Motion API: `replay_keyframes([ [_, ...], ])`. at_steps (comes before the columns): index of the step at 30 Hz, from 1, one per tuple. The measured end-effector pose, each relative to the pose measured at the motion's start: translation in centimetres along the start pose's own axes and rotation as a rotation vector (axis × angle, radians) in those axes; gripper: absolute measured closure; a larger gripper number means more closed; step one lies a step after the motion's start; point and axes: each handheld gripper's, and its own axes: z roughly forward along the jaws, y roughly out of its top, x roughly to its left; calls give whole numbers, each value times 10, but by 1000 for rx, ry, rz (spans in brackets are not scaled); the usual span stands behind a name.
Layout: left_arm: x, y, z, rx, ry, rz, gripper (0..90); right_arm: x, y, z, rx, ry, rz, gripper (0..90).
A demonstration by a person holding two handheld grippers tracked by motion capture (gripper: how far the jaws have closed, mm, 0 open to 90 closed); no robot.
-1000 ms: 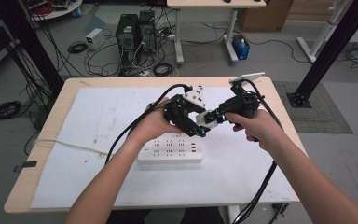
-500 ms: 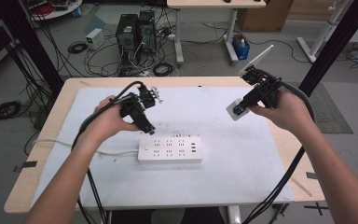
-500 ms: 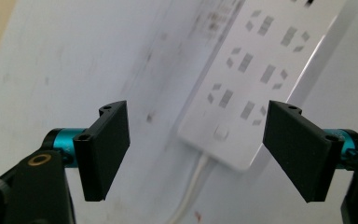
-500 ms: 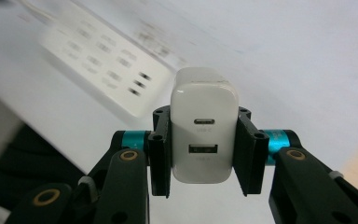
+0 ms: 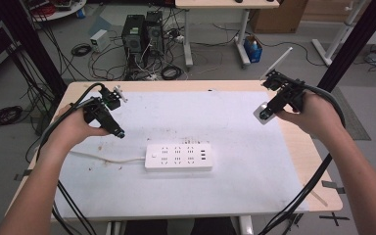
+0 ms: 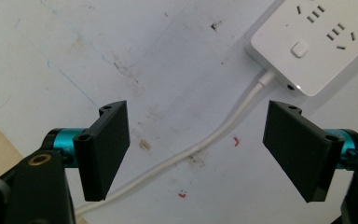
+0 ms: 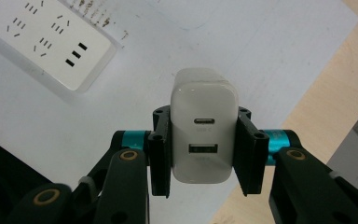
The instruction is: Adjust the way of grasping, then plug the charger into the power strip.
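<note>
Right hand-held gripper is clamped on the white charger, up over the surface's right edge. Left hand-held gripper gapes wide, empty, near the left edge. Power strip sits mid-surface; computer towers behind.

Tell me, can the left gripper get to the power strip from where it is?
Probably yes. The left gripper has open, empty jaws, and only bare white mat and the strip's cord lie between it and the power strip. The right gripper is far away, holding the charger.

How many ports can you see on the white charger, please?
2 on the glossy white rectangular charger block clamped in the right gripper: an oval slot above, a rectangular one below; other faces are hidden.
</note>
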Motion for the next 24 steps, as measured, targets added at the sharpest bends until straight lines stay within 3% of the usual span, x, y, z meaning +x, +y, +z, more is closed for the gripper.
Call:
replay_keyframes([
  [6,0,-4,-5,-17,-12,1,229,-1,2,1,-9,17,-13,623],
  [12,0,-8,-8,-13,-22,7,228,8,11,6,-3,29,-66,623],
  [17,-1,-11,-7,-20,-35,5,228,21,26,18,5,52,-177,623],
  [24,-4,-17,-4,-25,-44,13,228,55,56,47,30,115,-351,624],
])
